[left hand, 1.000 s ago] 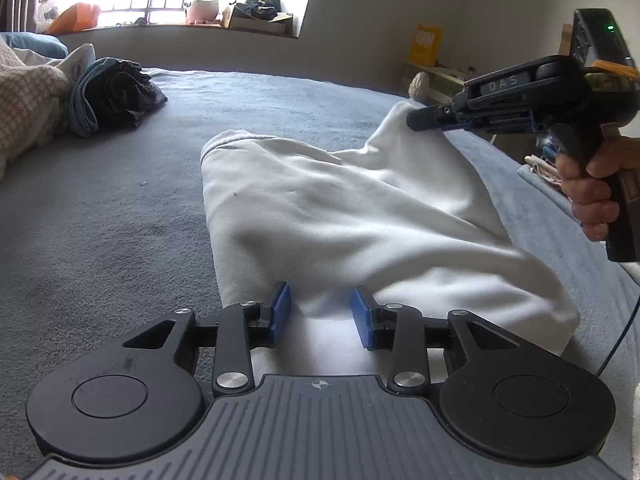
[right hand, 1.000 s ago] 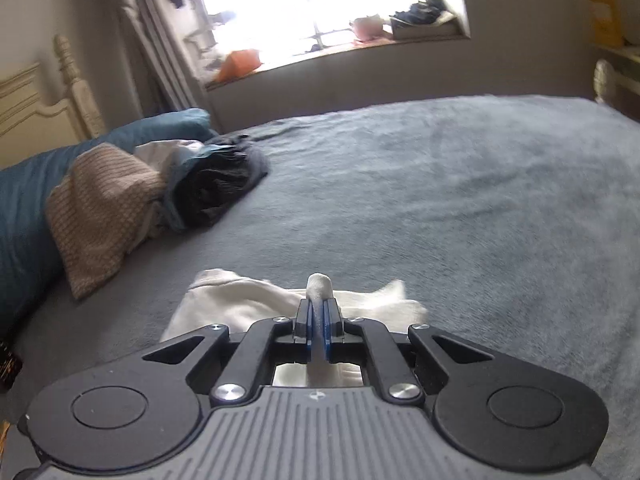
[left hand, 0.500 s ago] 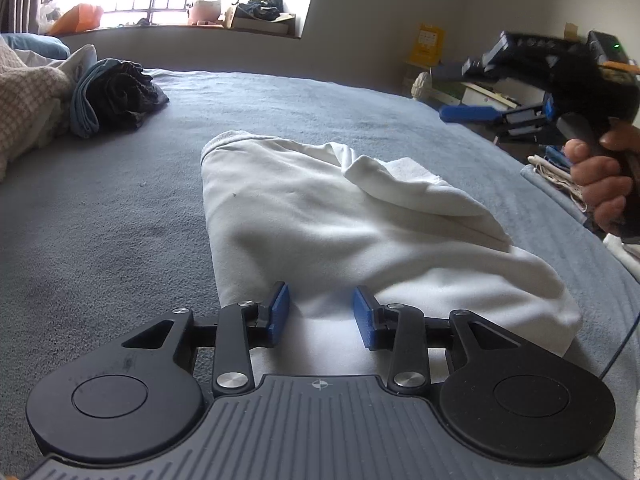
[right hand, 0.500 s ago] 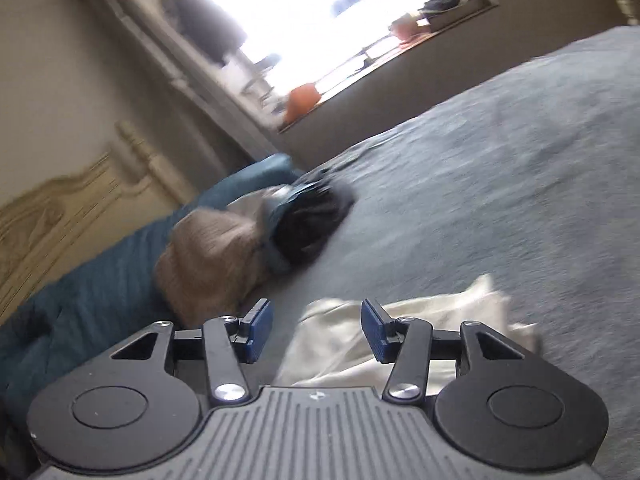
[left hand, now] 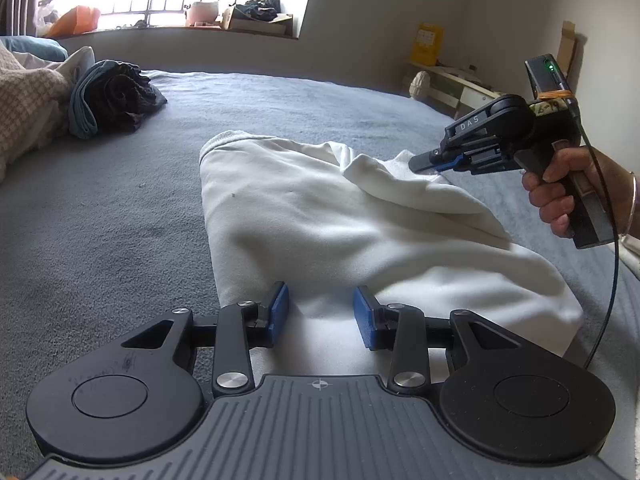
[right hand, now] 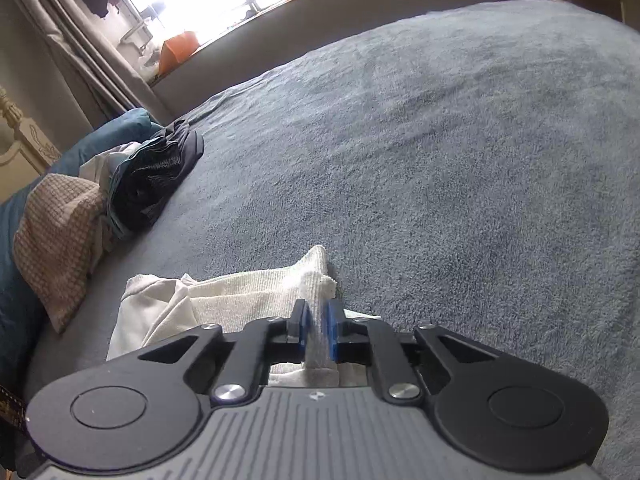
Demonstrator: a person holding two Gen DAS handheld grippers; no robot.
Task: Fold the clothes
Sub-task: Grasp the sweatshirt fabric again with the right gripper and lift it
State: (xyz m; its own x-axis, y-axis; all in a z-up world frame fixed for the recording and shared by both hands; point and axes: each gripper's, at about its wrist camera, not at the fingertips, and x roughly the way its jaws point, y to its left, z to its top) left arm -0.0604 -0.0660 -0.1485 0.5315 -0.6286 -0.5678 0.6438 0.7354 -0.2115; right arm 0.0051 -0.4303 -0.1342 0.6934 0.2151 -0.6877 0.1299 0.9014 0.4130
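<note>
Right gripper [right hand: 316, 330]: I have just closed its jaws on a ribbed edge of the white garment [left hand: 320, 224] lying on the bed [right hand: 440, 160]. Left gripper [left hand: 320, 314] stands half-open over the near hem, pads clear. Fold in hand; next, I judge, carry the edge across.

Home bedroom — bed [right hand: 460, 140], pillow [right hand: 56, 236], curtains [right hand: 84, 52].

Showing white on the garment [left hand: 304, 216] spread over a grey-blue bedspread [left hand: 100, 216]; showing beige-and-white checks on the cloth [right hand: 56, 236] left of that garment; lying dark beside it, teal-edged clothes [left hand: 116, 96]; gleaming blue, gripper pads [left hand: 278, 312] on black arms.
</note>
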